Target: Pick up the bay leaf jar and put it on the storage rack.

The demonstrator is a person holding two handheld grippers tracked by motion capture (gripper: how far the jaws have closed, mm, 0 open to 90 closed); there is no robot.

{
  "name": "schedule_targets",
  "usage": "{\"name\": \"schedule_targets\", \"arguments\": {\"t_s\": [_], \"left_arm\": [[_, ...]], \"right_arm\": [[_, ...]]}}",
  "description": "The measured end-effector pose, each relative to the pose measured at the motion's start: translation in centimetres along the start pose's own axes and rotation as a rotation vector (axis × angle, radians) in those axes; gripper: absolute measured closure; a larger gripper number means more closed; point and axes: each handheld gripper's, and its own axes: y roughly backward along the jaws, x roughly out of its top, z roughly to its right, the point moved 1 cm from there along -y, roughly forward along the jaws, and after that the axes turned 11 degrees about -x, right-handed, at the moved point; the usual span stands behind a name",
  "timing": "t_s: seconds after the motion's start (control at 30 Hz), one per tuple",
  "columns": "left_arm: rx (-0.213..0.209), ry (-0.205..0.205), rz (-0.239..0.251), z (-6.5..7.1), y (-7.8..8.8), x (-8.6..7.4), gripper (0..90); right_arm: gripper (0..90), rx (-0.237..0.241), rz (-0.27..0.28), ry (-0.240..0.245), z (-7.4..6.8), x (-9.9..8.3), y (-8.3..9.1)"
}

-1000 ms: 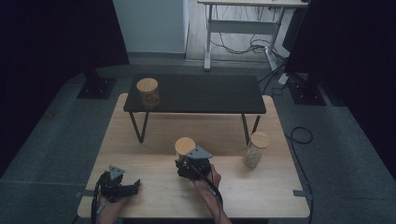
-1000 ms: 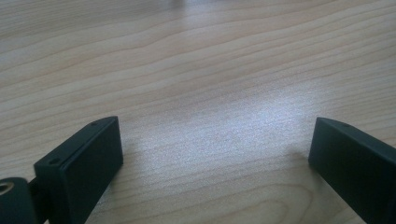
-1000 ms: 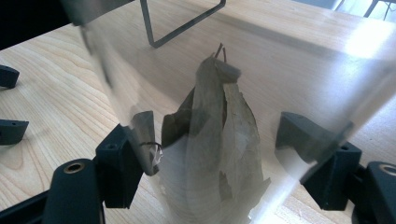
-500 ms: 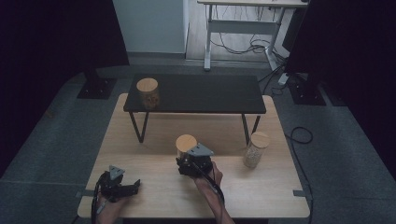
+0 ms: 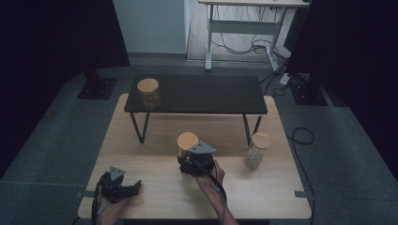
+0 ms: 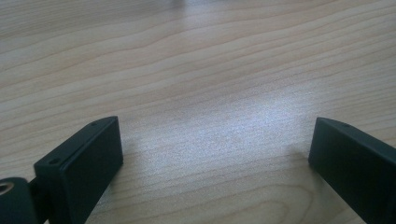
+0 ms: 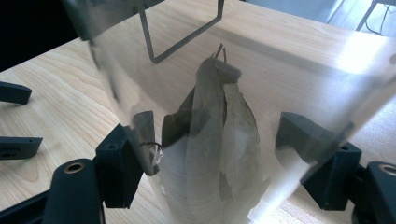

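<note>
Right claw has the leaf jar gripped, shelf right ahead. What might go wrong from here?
1. The jar is smooth clear glass and the right claw grips low on its wall, so it may slip or tip.
2. The black shelf stands just beyond; lifting the jar forward could knock its edge or its leg.
3. Another lidded jar stands to the right; a sideways swing might topple it.
</note>
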Motion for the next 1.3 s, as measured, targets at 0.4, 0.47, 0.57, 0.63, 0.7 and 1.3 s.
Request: {"name": "schedule_targets", "arguments": {"t_s": [0.4, 0.47, 0.57, 0.63, 0.7, 1.3], "left_arm": [[0.0, 0.001, 0.0, 0.0, 0.0, 0.0, 2.4], [0.0, 0.001, 0.0, 0.0, 0.0, 0.0, 2.4], [0.0, 0.0, 0.0, 0.0, 0.0, 0.0, 2.5], [0.0, 0.0, 0.0, 0.0, 0.0, 0.0, 2.5], [0.0, -0.002, -0.002, 0.0, 0.0, 0.0, 2.4], [0.0, -0.002, -0.003, 0.0, 0.0, 0.0, 2.4]], "right_arm": [[25.4, 0.016, -0.012, 0.001, 0.2, 1.0, 0.3], [25.4, 0.017, -0.011, 0.0, 0.3, 1.2, 0.4], [25.4, 0.019, -0.014, 0.001, 0.3, 1.4, 0.5], [25.4, 0.021, -0.015, 0.005, 0.4, 1.6, 0.5], [25.4, 0.024, -0.019, 0.007, 0.4, 1.8, 0.5], [25.4, 0.029, -0.017, 0.003, 0.9, 3.6, 0.8]]}}
